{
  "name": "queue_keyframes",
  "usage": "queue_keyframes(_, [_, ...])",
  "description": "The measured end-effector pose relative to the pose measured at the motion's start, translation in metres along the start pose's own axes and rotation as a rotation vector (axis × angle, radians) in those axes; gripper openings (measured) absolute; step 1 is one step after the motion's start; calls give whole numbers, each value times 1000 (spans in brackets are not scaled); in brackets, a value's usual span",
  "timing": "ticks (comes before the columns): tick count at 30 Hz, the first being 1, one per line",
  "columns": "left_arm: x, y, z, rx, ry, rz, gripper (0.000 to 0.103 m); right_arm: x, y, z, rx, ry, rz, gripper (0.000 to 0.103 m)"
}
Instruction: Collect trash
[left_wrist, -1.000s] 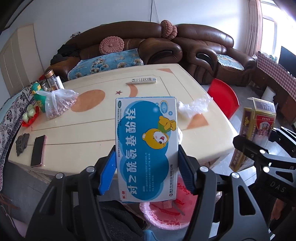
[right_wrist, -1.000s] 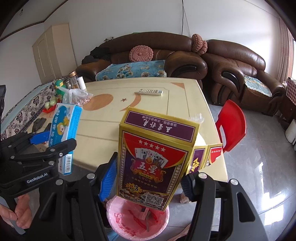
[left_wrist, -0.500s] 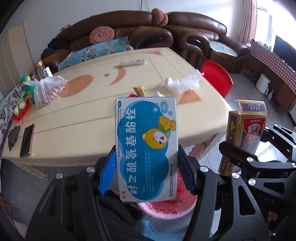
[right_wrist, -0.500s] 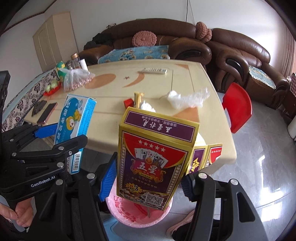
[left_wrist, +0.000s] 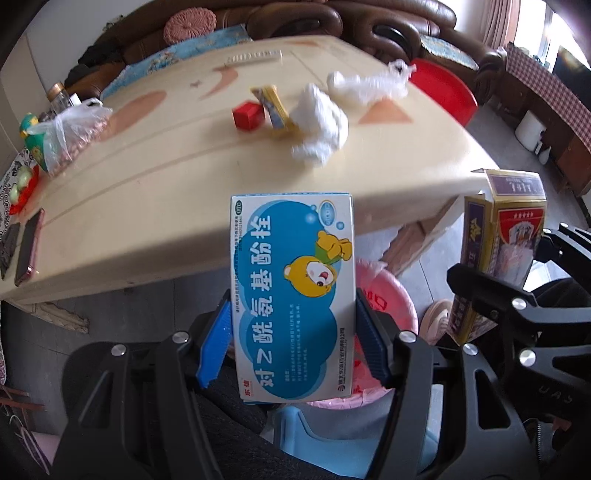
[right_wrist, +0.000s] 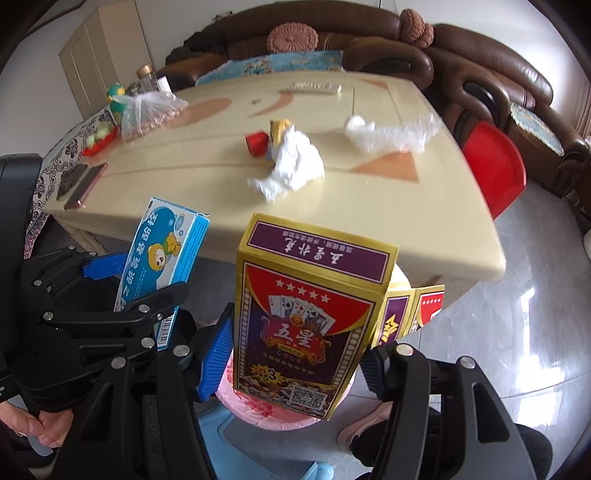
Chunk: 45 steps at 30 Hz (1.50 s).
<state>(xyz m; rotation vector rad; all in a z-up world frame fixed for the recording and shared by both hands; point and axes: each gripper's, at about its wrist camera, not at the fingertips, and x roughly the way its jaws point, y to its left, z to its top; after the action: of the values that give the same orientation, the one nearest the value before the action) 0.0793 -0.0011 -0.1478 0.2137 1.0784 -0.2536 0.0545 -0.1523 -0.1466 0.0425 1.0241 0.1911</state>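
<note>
My left gripper (left_wrist: 291, 347) is shut on a blue and white medicine box (left_wrist: 291, 295) with a cartoon bear, held upright above a pink trash bin (left_wrist: 384, 295) on the floor. My right gripper (right_wrist: 295, 354) is shut on a red and purple playing-card box (right_wrist: 306, 317), also over the pink bin (right_wrist: 258, 410). Each gripper shows in the other's view: the card box (left_wrist: 498, 251) at the right, the medicine box (right_wrist: 162, 254) at the left. On the table lie a crumpled white tissue (left_wrist: 321, 129), a clear plastic bag (left_wrist: 369, 83), a yellow packet (left_wrist: 275, 109) and a small red box (left_wrist: 247, 115).
The cream table (left_wrist: 166, 184) ends just ahead of both grippers. On it are a remote (left_wrist: 255, 57), a bag of nuts (left_wrist: 70, 136), jars (left_wrist: 59, 98) and a phone (left_wrist: 27, 247). A red chair (right_wrist: 495, 166) and brown sofas (right_wrist: 480, 85) stand behind. A blue stool (left_wrist: 325, 439) is below.
Both grippers have tilted downward and drawn back from the table with their boxes. The tissue, plastic bag, yellow packet and red box on the table have come into view.
</note>
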Motion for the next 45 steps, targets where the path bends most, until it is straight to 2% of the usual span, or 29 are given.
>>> queue_keyframes(7, [36, -6, -13, 12, 85, -12, 61, 38, -7, -13, 8, 77, 2, 59])
queue_keyframes(17, [79, -2, -28, -9, 190, -43, 61, 77, -14, -24, 20, 150, 7, 59])
queue_keyframes(21, [101, 5, -32, -40, 255, -59, 61, 102, -19, -27, 43, 201, 4, 59])
queue_keyframes(34, [153, 3, -51, -56, 390, -77, 61, 168, -26, -35, 46, 339, 18, 59])
queue_keyframes(38, [170, 2, -56, -75, 451, -116, 61, 186, -28, -40, 45, 378, 27, 59])
queue_keyframes(45, [197, 4, -62, -97, 535, -134, 61, 207, -35, -46, 57, 444, 58, 59])
